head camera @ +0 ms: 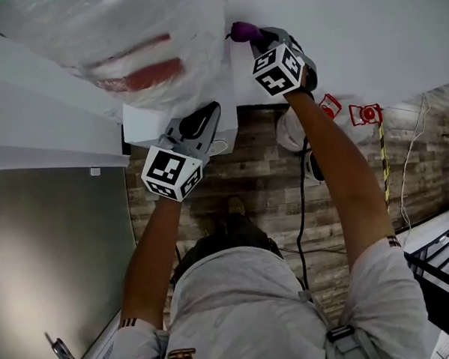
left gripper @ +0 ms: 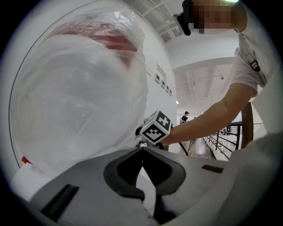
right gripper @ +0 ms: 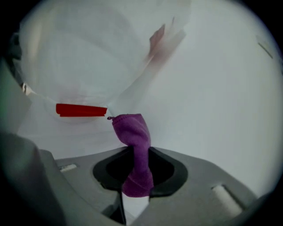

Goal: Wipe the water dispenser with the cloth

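**Cloth up at the bottle, right gripper leading**

One water dispenser point(left gripper: 79, 97), its bottle wrapped in plastic, lies ahead and left of the right gripper point(right gripper: 137, 154). That gripper's jaws are clamped on the one purple cloth point(right gripper: 132, 137). The cloth stands lengthwise beyond the jaws, its tip at the plastic, perhaps touching. The left gripper point(left gripper: 142, 152) sits lower, jaws together on nothing. The right looks nearer for wiping.

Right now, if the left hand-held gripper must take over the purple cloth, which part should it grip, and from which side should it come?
Probably the free end of the purple cloth, which stands up past the right hand-held gripper that is shut on its bunched middle. Come from the left side with the left hand-held gripper, now shut, opened first.
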`<state>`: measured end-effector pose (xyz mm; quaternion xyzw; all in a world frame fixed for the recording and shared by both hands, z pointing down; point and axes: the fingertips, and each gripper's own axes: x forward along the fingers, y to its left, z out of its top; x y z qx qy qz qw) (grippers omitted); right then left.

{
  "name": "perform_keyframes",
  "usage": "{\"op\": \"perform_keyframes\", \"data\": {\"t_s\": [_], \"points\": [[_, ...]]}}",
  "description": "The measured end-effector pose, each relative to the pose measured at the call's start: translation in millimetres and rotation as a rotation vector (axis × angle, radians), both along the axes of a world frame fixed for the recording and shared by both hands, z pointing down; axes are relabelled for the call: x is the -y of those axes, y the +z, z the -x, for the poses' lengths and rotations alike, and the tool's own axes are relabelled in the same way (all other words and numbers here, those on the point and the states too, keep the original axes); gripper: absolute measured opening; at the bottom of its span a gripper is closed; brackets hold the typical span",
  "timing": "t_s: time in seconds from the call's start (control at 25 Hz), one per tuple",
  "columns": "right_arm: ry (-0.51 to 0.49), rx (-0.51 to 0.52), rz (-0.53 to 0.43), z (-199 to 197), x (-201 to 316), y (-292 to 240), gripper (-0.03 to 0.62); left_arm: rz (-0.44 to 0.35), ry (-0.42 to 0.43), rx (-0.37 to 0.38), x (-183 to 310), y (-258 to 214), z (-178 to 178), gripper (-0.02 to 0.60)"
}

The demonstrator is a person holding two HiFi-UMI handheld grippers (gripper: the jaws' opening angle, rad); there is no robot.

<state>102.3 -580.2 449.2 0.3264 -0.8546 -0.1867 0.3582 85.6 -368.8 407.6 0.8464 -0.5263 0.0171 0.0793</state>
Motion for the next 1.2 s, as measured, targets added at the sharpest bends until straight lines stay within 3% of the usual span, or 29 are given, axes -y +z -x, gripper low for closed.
{"op": "perform_keyframes", "data": {"t_s": [0.16,0.76,0.96,1.2], "points": [[0.019,0.143,0.010,-17.2,-35.9,-30.0,0.104,-0.035,0.029,-0.005,-9.8,-12.6,-3.1,-0.002],[-0.026,0.710,0.103,-25.5,-252.3,-125.3,0.104,-0.201,0.118,-0.012,-102.0,-71.9,5.3,-0.002],[-0.050,0.842,0.118,-19.9,-310.3,-143.6,0.104,-0.245,0.130,-0.005,-138.7,-92.2,17.6,-0.002],[-0.106,0.944,0.128,-16.4,-337.9,-169.9,0.104,-0.267,0.147,0.007,-146.2,-118.6,9.9,-0.002]]}}
